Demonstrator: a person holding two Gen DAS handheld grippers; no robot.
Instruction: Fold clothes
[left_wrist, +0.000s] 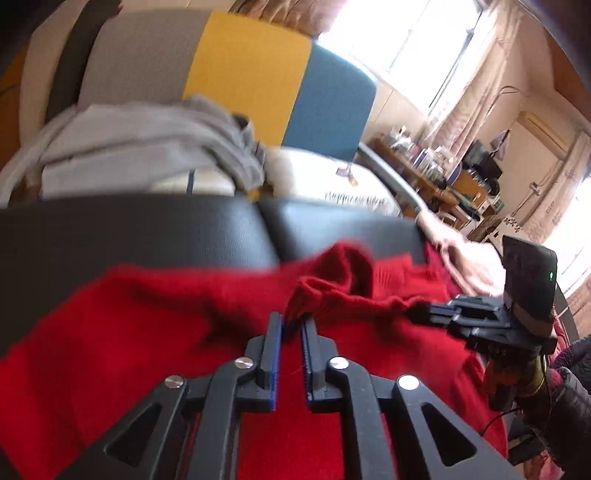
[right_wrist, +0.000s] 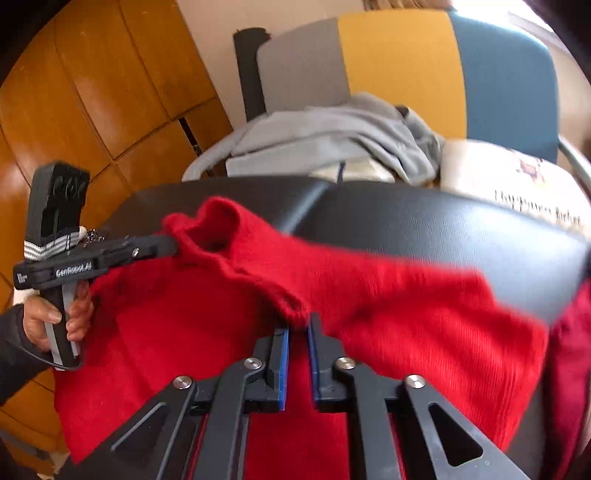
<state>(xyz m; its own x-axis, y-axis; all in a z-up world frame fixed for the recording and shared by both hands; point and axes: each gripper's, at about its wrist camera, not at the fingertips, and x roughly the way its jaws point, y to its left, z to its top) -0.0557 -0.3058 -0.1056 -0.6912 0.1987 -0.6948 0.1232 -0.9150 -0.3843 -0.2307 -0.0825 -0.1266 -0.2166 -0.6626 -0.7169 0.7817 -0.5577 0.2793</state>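
1 red knit sweater (left_wrist: 155, 332) lies spread over a black padded surface (left_wrist: 147, 229) at frame centre, its collar edge lifted and bunched. 2 grippers act on it: the left gripper (left_wrist: 291, 321) and the right gripper (right_wrist: 298, 321) each pinch a fold of the collar edge, jaws narrowed on the knit. 1 grey garment (right_wrist: 332, 136) lies heaped in the upper centre. Only the right wrist view shows the hand (right_wrist: 55, 317) on the left gripper's handle; only the left wrist view shows the window (left_wrist: 413, 40) at upper right.

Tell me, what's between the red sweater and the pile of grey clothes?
Bare black cushion, seen in both wrist views, lies between the red sweater and the grey clothes.
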